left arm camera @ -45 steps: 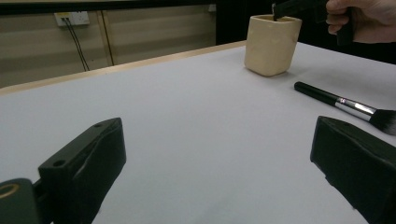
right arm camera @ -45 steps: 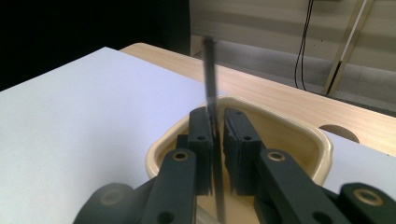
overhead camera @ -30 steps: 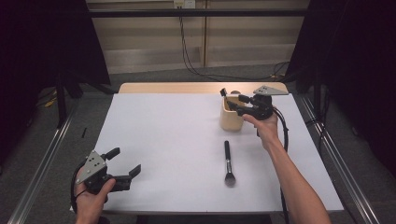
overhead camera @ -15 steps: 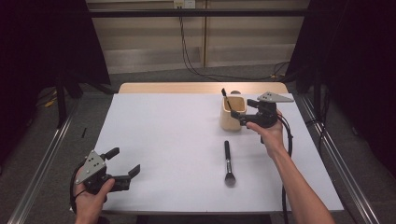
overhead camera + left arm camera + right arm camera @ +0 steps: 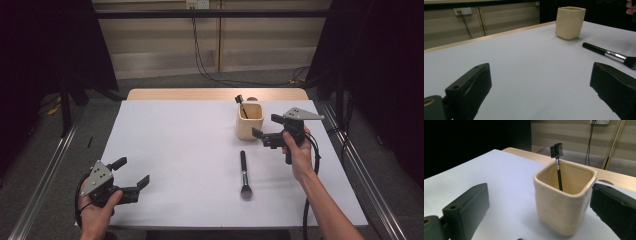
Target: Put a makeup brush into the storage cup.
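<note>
With right gripper [image 5: 264,134] jaws just opened wide and empty by the cup [image 5: 249,121], next brush [image 5: 244,172], mid-table toward the front edge, is light, stiff, slick: grip mid-handle.

From above we look forward and down over the table [image 5: 190,165]; our left gripper view sits low, cup [image 5: 570,22] far at one o'clock; our right gripper view crowds that cup [image 5: 564,205]; all three share it.
</note>
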Tool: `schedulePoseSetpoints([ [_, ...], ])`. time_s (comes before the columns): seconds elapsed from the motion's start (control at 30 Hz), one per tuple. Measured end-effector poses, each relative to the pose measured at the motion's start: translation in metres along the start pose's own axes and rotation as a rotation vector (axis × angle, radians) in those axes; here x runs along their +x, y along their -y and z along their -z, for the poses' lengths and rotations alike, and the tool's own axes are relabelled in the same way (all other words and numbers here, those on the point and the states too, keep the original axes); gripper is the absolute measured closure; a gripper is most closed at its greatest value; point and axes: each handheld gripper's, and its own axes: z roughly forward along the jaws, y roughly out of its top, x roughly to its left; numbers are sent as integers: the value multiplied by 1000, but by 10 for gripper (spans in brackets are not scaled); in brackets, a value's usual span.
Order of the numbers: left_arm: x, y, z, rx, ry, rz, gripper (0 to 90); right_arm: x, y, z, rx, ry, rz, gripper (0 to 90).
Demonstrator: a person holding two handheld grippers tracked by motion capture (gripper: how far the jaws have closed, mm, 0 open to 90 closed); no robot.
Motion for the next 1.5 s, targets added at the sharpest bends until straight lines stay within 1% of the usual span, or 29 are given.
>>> schedulePoseSetpoints([
  [0.1, 0, 0, 0, 0, 1, 5, 36, 4, 3, 8, 15, 12, -8, 22],
  [0.2, -1, 0, 0, 0, 3, 5, 36, 7, 9, 14, 2, 2, -6, 19],
  [0.33, 0, 0, 0, -3, 2, 13, 35, 10, 15, 22, 10, 11, 13, 20],
  [0.4, 0, 1, 0, 0, 1, 12, 35, 12, 17, 26, 11, 19, 14, 20],
  [0.47, 0, 1, 0, -1, 0, 16, 35, 13, 20, 30, 6, 26, 14, 20],
  [0.53, 0, 2, 1, -3, 0, 21, 35, 14, 24, 33, 0, 32, 25, 20],
  [0.57, 1, 2, 1, -4, -1, 26, 35, 14, 26, 35, 3, 32, 23, 20],
  [0.6, 1, 2, 2, -10, -1, 36, 35, 15, 29, 37, 6, 35, 20, 20],
  [0.63, 2, 2, 3, -20, 0, 52, 35, 15, 31, 38, -2, 38, 27, 20],
  [0.67, 3, 2, 4, -27, -9, 57, 36, 16, 33, 40, -3, 41, 27, 20],
  [0.73, 5, 2, 5, -24, -19, 53, 36, 17, 36, 45, -9, 46, 26, 20],
  [0.77, 5, 2, 5, -24, -20, 55, 36, 17, 38, 48, -15, 48, 25, 20],
  [0.87, 3, 2, 4, -15, -16, 37, 36, 19, 44, 54, -32, 53, 24, 20],
  [0.93, 2, 2, 4, -15, -15, 33, 36, 20, 49, 59, -31, 60, 21, 20],
  [1.0, 2, 2, 5, -15, -18, 32, 36, 22, 54, 64, -30, 67, 28, 21],
  [1.13, 1, 2, 6, -15, -29, 43, 36, 21, 64, 73, -33, 81, 12, 21],
  [1.2, -1, 2, 9, -23, -42, 45, 36, 21, 69, 77, -33, 91, 5, 21],
  [1.23, -2, 2, 10, -22, -40, 47, 36, 22, 71, 79, -33, 101, 0, 21],
  [1.27, -2, 3, 11, -19, -39, 41, 36, 22, 72, 82, -37, 102, -2, 21],
  [1.3, -2, 3, 12, -17, -46, 45, 36, 23, 74, 84, -40, 108, -10, 21],
  [1.33, -3, 3, 12, -24, -48, 57, 36, 24, 75, 87, -43, 112, -11, 21],
  [1.37, -3, 2, 12, -25, -48, 56, 36, 24, 77, 89, -42, 115, -9, 20],
  [1.43, -3, 3, 12, -18, -53, 47, 35, 26, 80, 93, -40, 127, -20, 13],
  [1.47, -3, 4, 12, -18, -51, 57, 35, 27, 82, 96, -41, 137, -18, 6],
  [1.5, -3, 5, 12, -13, -54, 57, 35, 27, 84, 98, -42, 143, -21, 6],
])
